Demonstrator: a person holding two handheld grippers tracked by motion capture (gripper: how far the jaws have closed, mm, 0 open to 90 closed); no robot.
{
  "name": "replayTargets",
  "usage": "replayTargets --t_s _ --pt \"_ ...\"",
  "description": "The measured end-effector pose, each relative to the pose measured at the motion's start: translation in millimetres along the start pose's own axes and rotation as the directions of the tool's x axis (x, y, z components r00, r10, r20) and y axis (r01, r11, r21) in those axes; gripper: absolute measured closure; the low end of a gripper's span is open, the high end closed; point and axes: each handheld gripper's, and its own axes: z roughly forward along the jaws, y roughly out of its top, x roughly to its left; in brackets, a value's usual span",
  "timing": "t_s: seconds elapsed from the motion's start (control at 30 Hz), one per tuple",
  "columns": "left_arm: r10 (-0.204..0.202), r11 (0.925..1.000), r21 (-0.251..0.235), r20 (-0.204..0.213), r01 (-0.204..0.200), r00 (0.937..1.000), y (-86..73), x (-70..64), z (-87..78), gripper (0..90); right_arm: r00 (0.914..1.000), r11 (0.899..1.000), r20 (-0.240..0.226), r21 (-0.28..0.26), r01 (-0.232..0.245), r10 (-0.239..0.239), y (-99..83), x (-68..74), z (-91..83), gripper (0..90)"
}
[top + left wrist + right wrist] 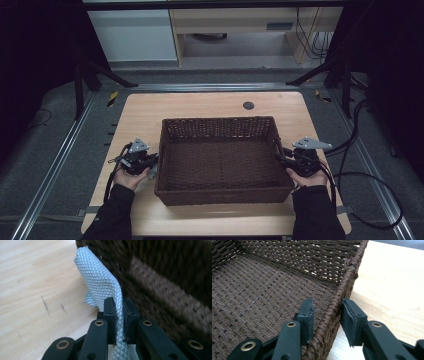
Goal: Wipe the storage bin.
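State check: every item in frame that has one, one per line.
Basket: upright on the table, nothing inside.
Silver textured strip: pinched in the left jaws, lying against the basket's outer wall, free end crumpled.
Left hand-held gripper: shut on the strip.
Right hand-held gripper: open, jaws either side of the basket's right rim, not clamped.
Table: bare wood around the basket.
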Motion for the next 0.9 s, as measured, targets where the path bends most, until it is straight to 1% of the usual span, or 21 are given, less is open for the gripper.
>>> replayTargets --t_s 0.07,0.1,0.13,0.2,0.23,0.27,0.33,0.37,0.4,0.5,0.63,0.73,0.8,0.83,0.87,0.9 --pt "0.004 1.0 0.009 0.003 -0.004 1.0 -1.3 -0.8 -0.9 82.8 1.0 1.0 0.003 0.001 0.001 -0.001 0.1 0.4 -0.1 63.2" --pt "0.003 1.0 0.004 -0.001 -0.003 1.0 -1.0 -0.7 -3.0 82.7 1.0 1.0 0.004 0.001 0.001 -0.001 0.1 0.4 -0.1 63.2" --pt "-0.005 0.9999 -0.013 0.0 0.005 1.0 0.0 0.0 -5.7 82.8 1.0 1.0 0.003 0.0 0.001 -0.001 0.0 0.3 0.0 63.2" --pt "-0.018 0.9978 -0.063 0.002 0.018 0.9998 3.8 0.8 -14.3 82.7 1.0 1.0 0.002 0.0 0.0 0.0 -0.1 0.1 0.0 63.2" --pt "-0.025 0.9936 -0.11 0.009 0.026 0.9996 7.1 0.7 -22.6 82.7 1.0 1.0 0.001 0.0 -0.002 0.002 -0.1 0.0 0.0 63.2" --pt "-0.027 0.9906 -0.134 0.011 0.029 0.9996 8.9 0.3 -27.7 82.8 1.0 1.0 0.001 0.0 -0.002 0.002 -0.2 -0.2 0.2 63.2" --pt "-0.012 0.983 -0.183 0.005 0.013 0.9999 12.8 -2.2 -40.6 82.8 1.0 1.0 0.0 -0.001 -0.002 0.002 -0.2 -0.3 0.3 63.2" --pt "-0.006 0.9809 -0.194 0.005 0.007 1.0 13.5 -3.2 -44.6 82.7 1.0 1.0 0.001 -0.001 -0.002 0.002 -0.2 -0.3 0.3 63.3" --pt "-0.001 0.9804 -0.197 0.002 0.001 1.0 13.8 -4.0 -46.7 82.8 1.0 1.0 0.001 0.0 -0.001 0.001 -0.2 -0.2 0.2 63.3" --pt "0.019 0.9819 -0.189 -0.005 -0.019 0.9998 12.0 -7.1 -49.0 82.7 1.0 1.0 0.003 0.0 0.0 0.0 -0.2 0.0 0.2 63.4" --pt "0.018 0.9887 -0.149 0.004 -0.017 0.9998 5.5 -9.6 -44.6 82.7 1.0 1.0 0.005 0.003 -0.005 0.005 0.0 0.2 0.3 64.6" --pt "0.027 0.9965 -0.08 0.013 -0.026 0.9996 -3.1 -12.1 -34.9 82.8 0.9998 1.0 0.018 0.003 -0.008 0.008 0.4 1.2 0.5 66.3" --pt "0.026 0.9984 -0.05 0.023 -0.025 0.9994 -7.1 -13.1 -28.6 82.8 0.9996 1.0 0.027 0.003 -0.011 0.011 1.0 1.7 0.9 67.3" --pt "0.034 0.9991 -0.028 0.022 -0.033 0.9992 -8.0 -14.2 -24.9 82.7 0.9996 1.0 0.029 0.001 -0.009 0.009 1.2 1.5 1.3 67.7" --pt "0.043 0.9989 -0.016 0.021 -0.043 0.9988 -8.6 -14.9 -22.1 82.8 0.9995 1.0 0.031 0.0 -0.012 0.012 1.4 1.4 1.6 68.0" --pt "0.039 0.9992 -0.01 0.028 -0.039 0.9988 -8.9 -15.2 -19.3 82.8 0.9994 1.0 0.032 0.0 -0.015 0.015 1.6 1.3 2.1 68.2"
